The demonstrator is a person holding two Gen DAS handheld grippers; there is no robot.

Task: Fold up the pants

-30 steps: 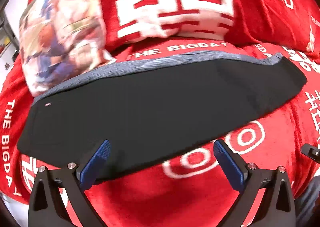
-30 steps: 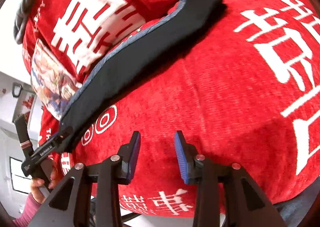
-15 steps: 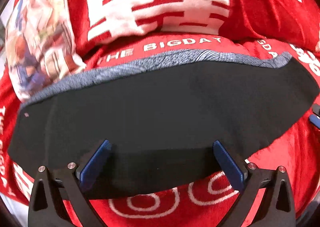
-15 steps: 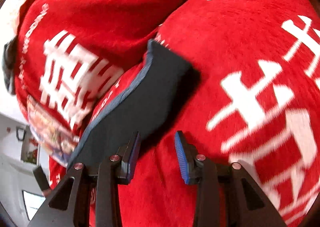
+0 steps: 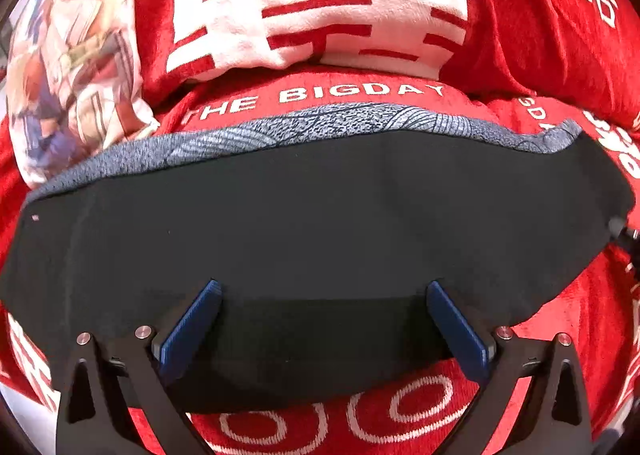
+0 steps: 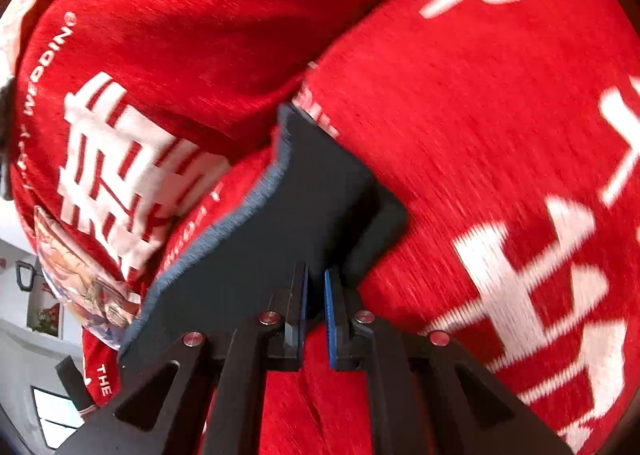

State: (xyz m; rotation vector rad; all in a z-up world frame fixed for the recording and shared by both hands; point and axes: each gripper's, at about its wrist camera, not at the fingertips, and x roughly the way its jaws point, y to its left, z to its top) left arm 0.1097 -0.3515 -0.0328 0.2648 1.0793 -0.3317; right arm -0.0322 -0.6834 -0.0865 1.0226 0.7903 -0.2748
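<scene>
The pants (image 5: 320,223) lie crosswise before the wide-apart left gripper (image 5: 324,319); the right gripper (image 6: 315,295) pinches their end.

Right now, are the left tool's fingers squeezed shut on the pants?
No, the left gripper's fingers stand wide apart over the black pants.

The light is bright and even. The left view is sharp in the middle, but it bends and goes dark at the round corners. The right view is smeared, and the white marks on the red blanket (image 6: 500,127) look streaky. The pants (image 5: 320,215) look flat black.
</scene>
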